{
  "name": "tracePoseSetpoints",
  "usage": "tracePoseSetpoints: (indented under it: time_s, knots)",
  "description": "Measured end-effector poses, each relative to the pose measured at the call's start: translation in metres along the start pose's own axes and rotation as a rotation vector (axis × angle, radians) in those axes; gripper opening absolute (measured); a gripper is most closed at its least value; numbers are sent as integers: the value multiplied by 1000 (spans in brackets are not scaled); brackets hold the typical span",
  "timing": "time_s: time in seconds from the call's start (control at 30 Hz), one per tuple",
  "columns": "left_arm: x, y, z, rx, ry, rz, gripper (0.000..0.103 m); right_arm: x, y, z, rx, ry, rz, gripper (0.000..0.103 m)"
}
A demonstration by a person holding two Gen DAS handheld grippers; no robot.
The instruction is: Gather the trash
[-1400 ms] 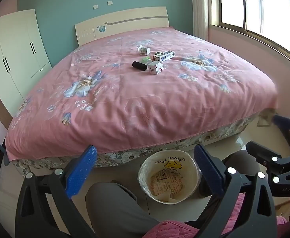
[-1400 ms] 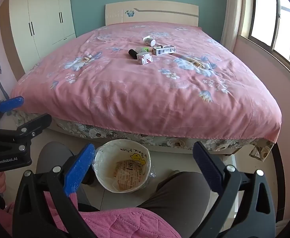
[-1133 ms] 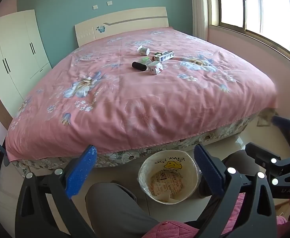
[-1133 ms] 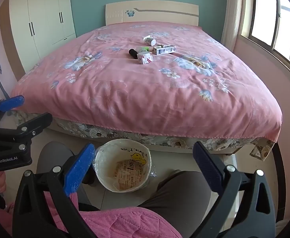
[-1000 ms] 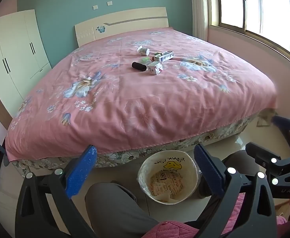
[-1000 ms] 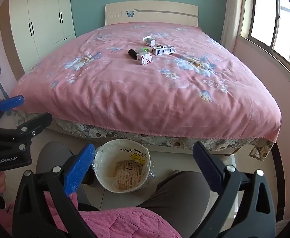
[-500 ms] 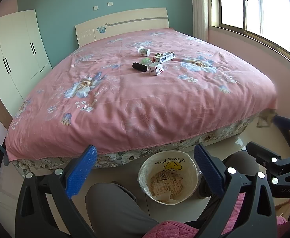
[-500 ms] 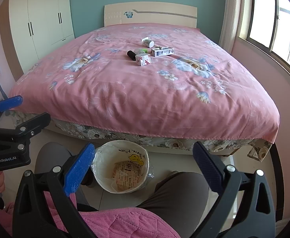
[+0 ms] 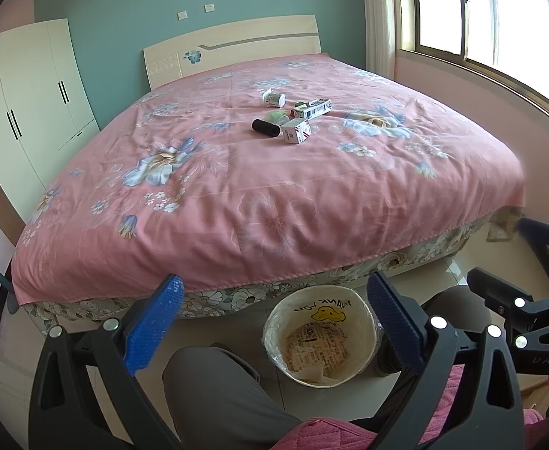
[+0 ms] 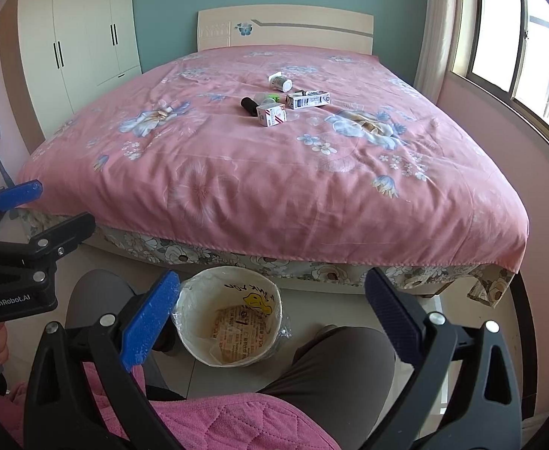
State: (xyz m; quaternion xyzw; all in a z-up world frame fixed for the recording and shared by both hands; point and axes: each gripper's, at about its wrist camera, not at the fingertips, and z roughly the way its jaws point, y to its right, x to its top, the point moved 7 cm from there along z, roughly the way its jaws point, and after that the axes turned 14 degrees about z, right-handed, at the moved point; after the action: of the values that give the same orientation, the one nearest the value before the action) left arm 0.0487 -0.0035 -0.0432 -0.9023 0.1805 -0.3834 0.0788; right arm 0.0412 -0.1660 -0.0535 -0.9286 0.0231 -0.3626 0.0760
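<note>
Green item (image 10: 272,96) half hidden behind box (image 10: 271,115); labels too small.

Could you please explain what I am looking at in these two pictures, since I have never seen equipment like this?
A seated person holds one hand-held gripper in each hand; each carries a fisheye camera looking along its blue-padded fingers. One picture comes from the left hand-held gripper, the other from the right hand-held gripper. Both are open and hold nothing. Ahead is a bed with a pink flowered cover. Mid-bed lies the trash: a small white box, a longer carton, a black cylinder, a white pot and something green. A lined bin stands on the floor between the person's knees.
</note>
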Motion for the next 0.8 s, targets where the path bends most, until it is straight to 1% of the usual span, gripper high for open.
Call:
tracePoseSetpoints:
  time_s: [0.8]
  knots:
    - [0, 1, -1, 3, 1, 0, 100, 5, 1, -2, 4, 5, -2, 97]
